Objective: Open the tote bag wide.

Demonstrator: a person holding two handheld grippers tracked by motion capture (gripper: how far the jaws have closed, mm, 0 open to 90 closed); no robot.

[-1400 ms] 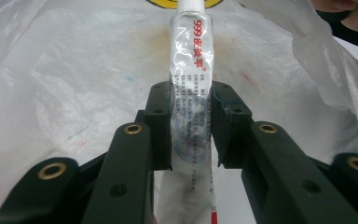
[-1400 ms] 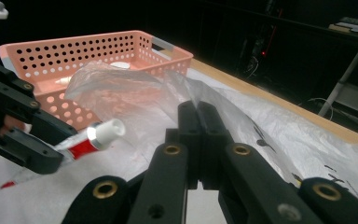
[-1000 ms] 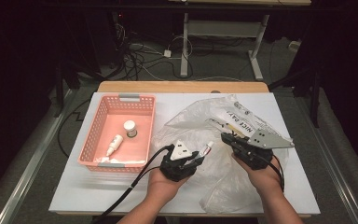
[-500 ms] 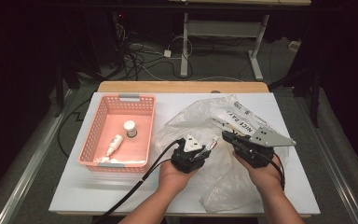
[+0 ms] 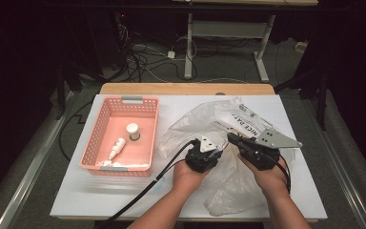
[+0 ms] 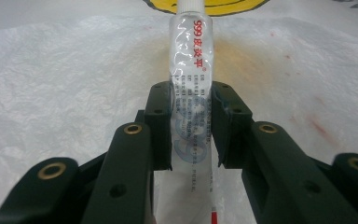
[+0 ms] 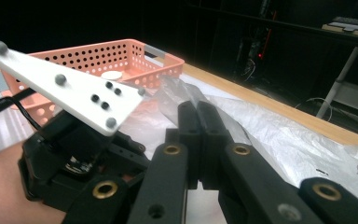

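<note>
Between the jaws of the left gripper (image 6: 191,128) sits a tube (image 6: 192,93), clamped at mid-length, its cap pointing ahead into the bag (image 6: 74,93). The soft tube could squirm out if the squeeze slackens. Just to its right, the right gripper (image 7: 199,123) pinches the bag film (a thin hold, likely to slip or tear). Farther left waits the basket (image 5: 100,138).

White worktop (image 5: 76,191) here, with a wooden strip running along its far edge. On the left sits a pink basket (image 5: 95,138), square to the edge. To its right, a crumpled clear plastic bag (image 5: 190,126) sprawls from the middle towards the near right corner. A black cable (image 5: 138,195) trails across the near side.
</note>
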